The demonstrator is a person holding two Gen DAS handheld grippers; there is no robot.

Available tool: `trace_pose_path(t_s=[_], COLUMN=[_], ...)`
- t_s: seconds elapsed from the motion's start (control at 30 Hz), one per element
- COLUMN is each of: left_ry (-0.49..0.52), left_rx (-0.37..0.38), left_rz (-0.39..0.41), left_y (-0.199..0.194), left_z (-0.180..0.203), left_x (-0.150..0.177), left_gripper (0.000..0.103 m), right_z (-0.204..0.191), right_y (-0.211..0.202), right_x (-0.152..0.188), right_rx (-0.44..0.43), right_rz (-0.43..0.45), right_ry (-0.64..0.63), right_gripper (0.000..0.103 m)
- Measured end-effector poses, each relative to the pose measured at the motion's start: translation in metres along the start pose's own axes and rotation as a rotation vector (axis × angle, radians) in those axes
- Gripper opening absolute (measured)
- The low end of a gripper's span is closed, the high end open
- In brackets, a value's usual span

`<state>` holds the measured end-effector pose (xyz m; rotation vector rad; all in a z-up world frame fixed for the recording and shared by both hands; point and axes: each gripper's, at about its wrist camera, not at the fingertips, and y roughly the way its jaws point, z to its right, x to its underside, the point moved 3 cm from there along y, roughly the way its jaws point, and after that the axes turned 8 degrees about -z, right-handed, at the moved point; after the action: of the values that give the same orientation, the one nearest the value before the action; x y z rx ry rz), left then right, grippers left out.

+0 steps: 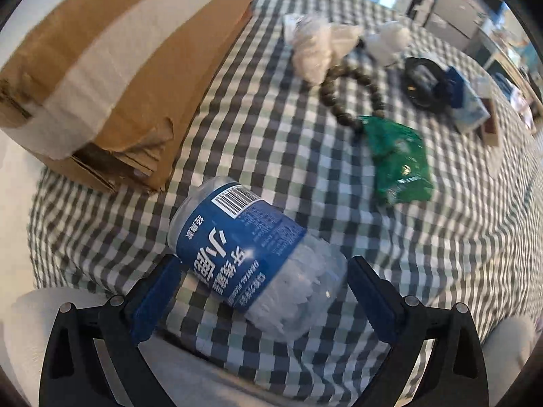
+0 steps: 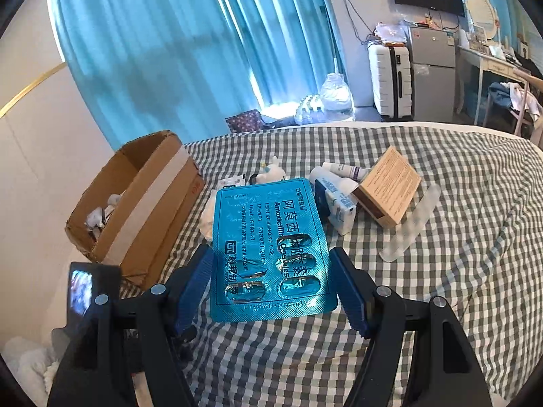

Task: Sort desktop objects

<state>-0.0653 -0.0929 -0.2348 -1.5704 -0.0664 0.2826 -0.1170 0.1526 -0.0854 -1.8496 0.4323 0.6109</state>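
Observation:
My left gripper (image 1: 263, 281) is shut on a clear dental-floss jar (image 1: 258, 254) with a blue label, held tilted above the checked cloth. My right gripper (image 2: 271, 281) is shut on a blue amoxicillin blister pack (image 2: 268, 247), gripped by its two long edges and held above the cloth. A cardboard box (image 2: 135, 210) with white tape stands at the left, open at the top, with crumpled paper inside; it also shows in the left wrist view (image 1: 112, 68).
On the checked cloth (image 1: 271, 135) lie a green packet (image 1: 397, 159), a bead bracelet (image 1: 353, 91), white crumpled bags (image 1: 315, 44) and a black round object (image 1: 424, 81). The right wrist view shows a tan carton (image 2: 390, 190), small boxes, tubes and a clear strip (image 2: 410, 224).

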Motion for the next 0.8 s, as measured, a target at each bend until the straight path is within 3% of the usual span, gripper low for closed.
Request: trace_pose_path(t_s=[0.13,0.23,0.27,0.37,0.6,0.8], left_ry=[-0.088,-0.101,-0.090,-0.026,0.098,0.114], left_rx=[0.012,0.031,0.026,0.032,0.041,0.041], left_rz=[-0.025,-0.050,-0.051,-0.038,0.089,0.113], left_y=[0.012,0.020,0.021,0.018,-0.011,-0.030], left_z=[-0.006,-0.005,-0.003,0.007,0.027,0.030], left_x=[-0.009,-0.011,-0.010,-0.004,0.016,0.025], left_gripper=[0.102,0.100,0.091,0.080,0.075,0.074], right_z=[0.002,0.004,0.005,0.007,0.004,-0.005], right_y=[0.010,0.014,0.014,0.014,0.013,0.006], right_x=[0.005,0.006,0.006,0.006,0.006,0.006], right_rx=[-0.001,-0.004,-0.005,-0.007,-0.002,0.004], right_rz=[-0.029,-0.041,-0.042,-0.041,-0.043,-0.034], right_ry=[0.000,0.000,0.001,0.008,-0.002,-0.025], right_gripper=[0.070,0.070,0.070,0.070,0.070,0.070])
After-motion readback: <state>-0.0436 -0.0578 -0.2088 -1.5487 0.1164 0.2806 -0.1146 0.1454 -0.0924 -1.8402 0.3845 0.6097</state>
